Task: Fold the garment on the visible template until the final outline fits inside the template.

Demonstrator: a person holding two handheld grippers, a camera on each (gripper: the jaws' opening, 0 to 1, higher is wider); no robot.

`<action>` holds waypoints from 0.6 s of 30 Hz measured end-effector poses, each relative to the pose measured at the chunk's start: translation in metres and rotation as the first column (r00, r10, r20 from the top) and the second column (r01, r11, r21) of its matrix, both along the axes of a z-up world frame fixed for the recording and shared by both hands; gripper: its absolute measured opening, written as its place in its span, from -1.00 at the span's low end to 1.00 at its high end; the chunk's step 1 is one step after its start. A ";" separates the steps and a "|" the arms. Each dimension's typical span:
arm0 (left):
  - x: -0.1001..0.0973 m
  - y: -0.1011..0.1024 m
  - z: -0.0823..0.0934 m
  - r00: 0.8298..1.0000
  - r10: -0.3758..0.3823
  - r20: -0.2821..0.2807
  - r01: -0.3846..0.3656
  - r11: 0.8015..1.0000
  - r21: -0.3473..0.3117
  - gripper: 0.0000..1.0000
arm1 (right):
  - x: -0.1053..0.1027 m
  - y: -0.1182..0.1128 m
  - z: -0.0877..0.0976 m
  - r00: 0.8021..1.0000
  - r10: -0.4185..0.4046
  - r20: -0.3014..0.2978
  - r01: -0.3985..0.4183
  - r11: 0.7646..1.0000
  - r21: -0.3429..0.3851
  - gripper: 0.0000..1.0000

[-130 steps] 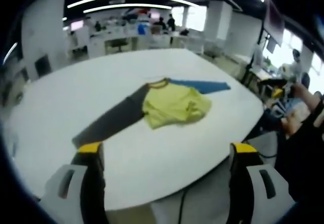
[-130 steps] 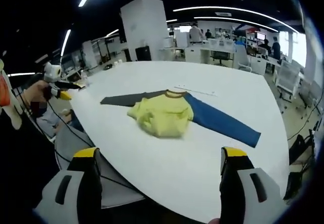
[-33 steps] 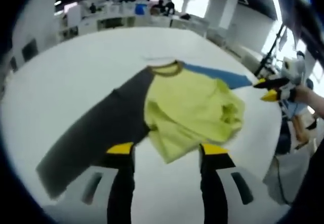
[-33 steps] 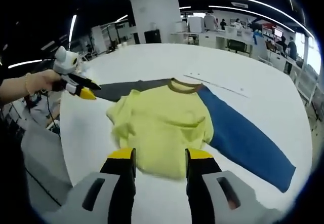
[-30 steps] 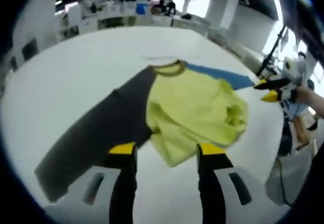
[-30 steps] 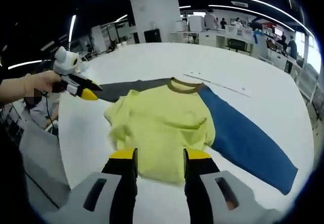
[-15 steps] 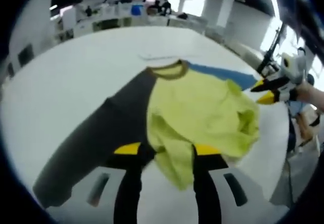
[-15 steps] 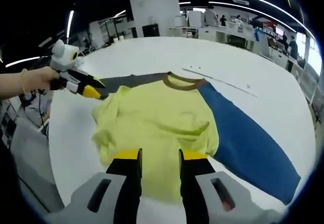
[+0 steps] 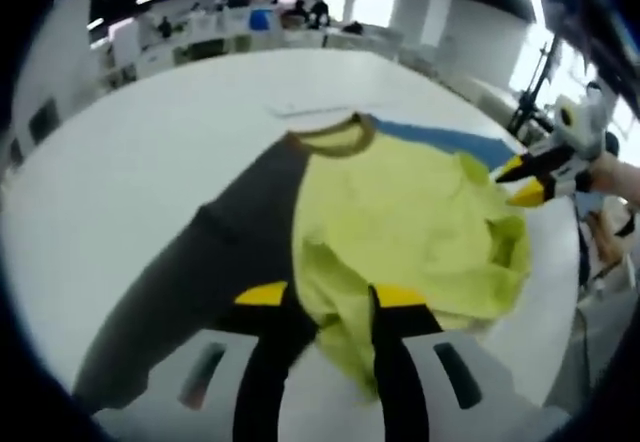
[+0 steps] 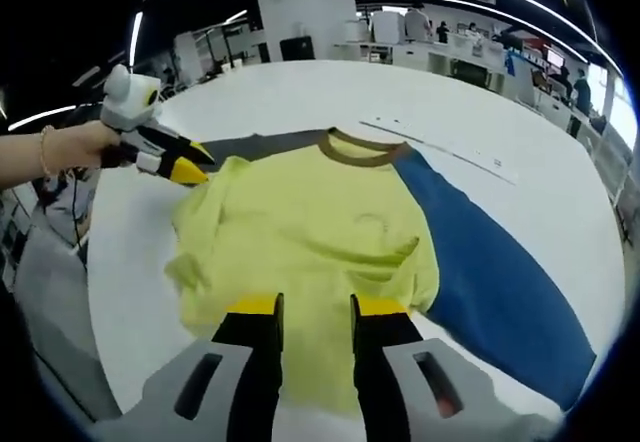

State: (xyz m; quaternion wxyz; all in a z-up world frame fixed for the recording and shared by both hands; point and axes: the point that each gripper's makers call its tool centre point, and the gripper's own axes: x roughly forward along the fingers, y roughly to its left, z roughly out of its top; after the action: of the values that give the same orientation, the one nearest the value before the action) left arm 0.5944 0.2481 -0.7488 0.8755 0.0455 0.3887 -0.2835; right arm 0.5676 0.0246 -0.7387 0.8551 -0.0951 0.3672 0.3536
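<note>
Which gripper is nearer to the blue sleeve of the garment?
The right. The right gripper is over the yellow body near the blue sleeve; the left gripper is at the opposite edge, beside the dark grey sleeve.

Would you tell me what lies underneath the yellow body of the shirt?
The white table shows all around the shirt's yellow body. Directly beneath, the fabric covers everything, so any template there cannot be seen.

you're in an open-plan office: rows of desks, ceiling light strips, a white column.
</note>
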 end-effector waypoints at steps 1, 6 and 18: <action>0.001 0.001 -0.001 1.000 -0.003 -0.002 0.003 1.000 0.004 -0.44 | 0.001 0.000 -0.001 1.000 0.002 -0.001 -0.002 1.000 -0.004 -0.46; 0.004 0.003 -0.005 1.000 -0.014 0.003 0.014 1.000 0.021 -0.47 | 0.003 0.000 -0.005 1.000 0.002 -0.005 -0.002 1.000 -0.013 -0.47; 0.018 -0.008 -0.006 0.999 -0.037 0.040 0.036 0.999 0.015 -0.65 | 0.004 0.003 -0.011 1.000 0.016 -0.006 -0.017 0.999 -0.042 -0.51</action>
State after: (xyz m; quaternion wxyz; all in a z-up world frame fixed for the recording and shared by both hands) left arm 0.6122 0.2401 -0.7545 0.8774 0.0645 0.3722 -0.2958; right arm 0.5718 0.0271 -0.7500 0.8489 -0.1152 0.3761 0.3531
